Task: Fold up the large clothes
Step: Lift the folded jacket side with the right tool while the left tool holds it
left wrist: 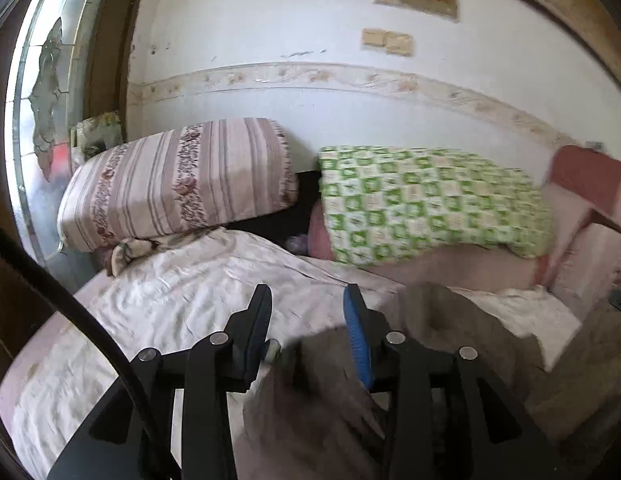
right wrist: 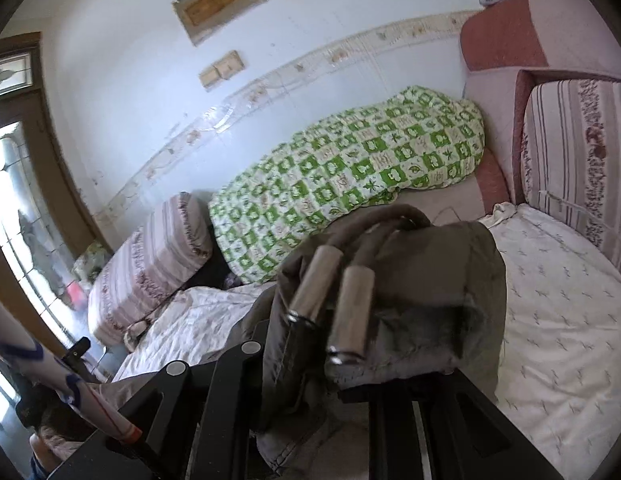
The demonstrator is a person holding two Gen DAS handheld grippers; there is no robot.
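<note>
You are working over the bed (left wrist: 182, 280), whose wrinkled white sheet (right wrist: 558, 312) runs out to the wall. Against that wall, at the far edge of the bed, lies the green checked quilt (left wrist: 422, 200), with the striped floral bolster (left wrist: 178, 180) just beside its left end. The task's thing, the grey-brown garment (right wrist: 430, 264), is bunched at the bed's near edge, on your side of the quilt, and drapes over your right gripper (right wrist: 350, 320). Its two metal-tipped drawcords (right wrist: 350, 312) hang in front of the lens. The cloth hides that gripper's jaws, so you cannot tell how far apart they stand. Your left gripper (left wrist: 306, 304) has its jaws spread wide, holding nothing, above a fold of the same garment.
</note>
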